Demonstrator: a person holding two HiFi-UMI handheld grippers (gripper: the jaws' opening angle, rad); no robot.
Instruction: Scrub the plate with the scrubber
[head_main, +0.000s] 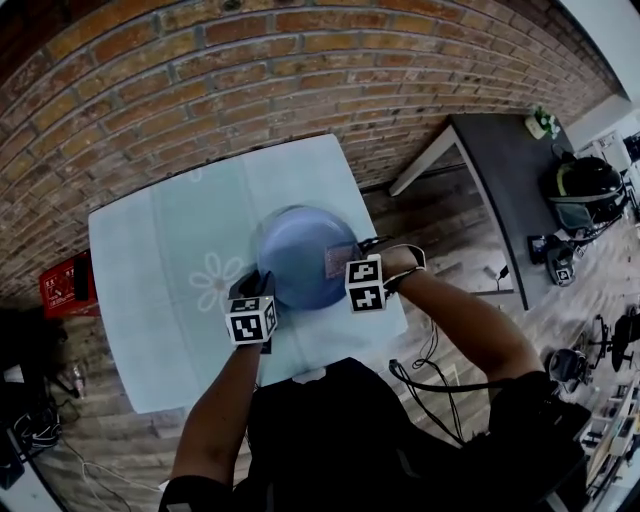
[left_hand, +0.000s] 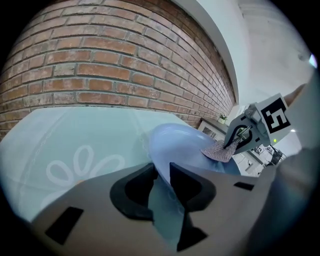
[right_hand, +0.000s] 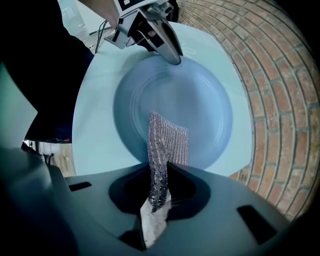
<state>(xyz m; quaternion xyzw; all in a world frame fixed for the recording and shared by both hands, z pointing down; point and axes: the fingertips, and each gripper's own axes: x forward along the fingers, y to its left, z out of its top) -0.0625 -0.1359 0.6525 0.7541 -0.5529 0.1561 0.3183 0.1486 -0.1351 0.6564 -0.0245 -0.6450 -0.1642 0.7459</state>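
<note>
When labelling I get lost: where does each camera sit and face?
Head view: on the person's head, steeply down onto table and plate; forearms, left gripper, right gripper show.
Left gripper view: on left gripper, toward brick wall; its jaws straddle the plate's rim.
Right gripper view: on right gripper, down onto plate; jaws pinch scrubber.
All three share the plate.

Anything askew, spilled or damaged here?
Nothing stands out. The plate sits on the table, its rim between the jaws of the left gripper; the right gripper holds the scrubber on it.
</note>
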